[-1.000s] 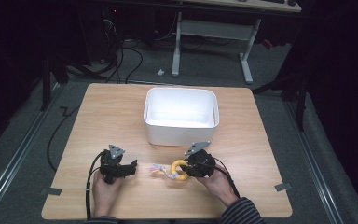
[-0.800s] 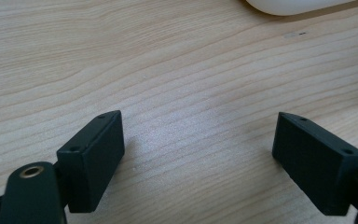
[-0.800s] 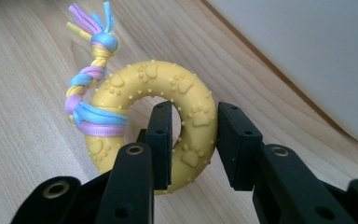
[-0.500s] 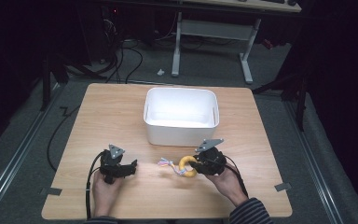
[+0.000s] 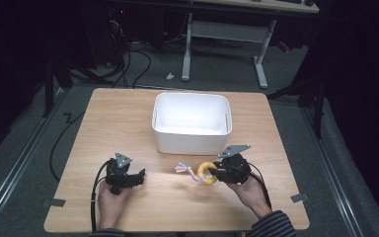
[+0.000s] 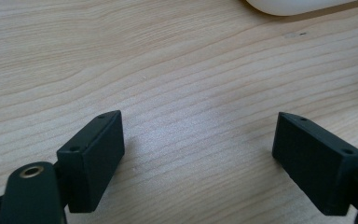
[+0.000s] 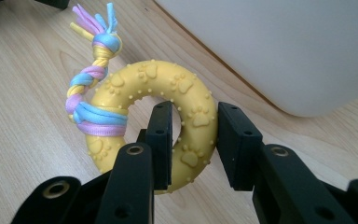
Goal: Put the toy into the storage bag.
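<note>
Part of the yellow ring toy is hidden behind the black jaws of the right claw, which is clenched on the ring's side, one jaw through the hole and one outside. A braided cord in pink, blue and yellow is tied around the ring, its frayed end sticking up. From above, the toy is small and its details are hard to make out; it sits just in front of the white tub, near the front of the wooden bench. The tub looks empty inside, though its near wall hides part of the floor. The left claw is released, jaws wide over bare wood, the tub's edge cut off at the top.
</note>
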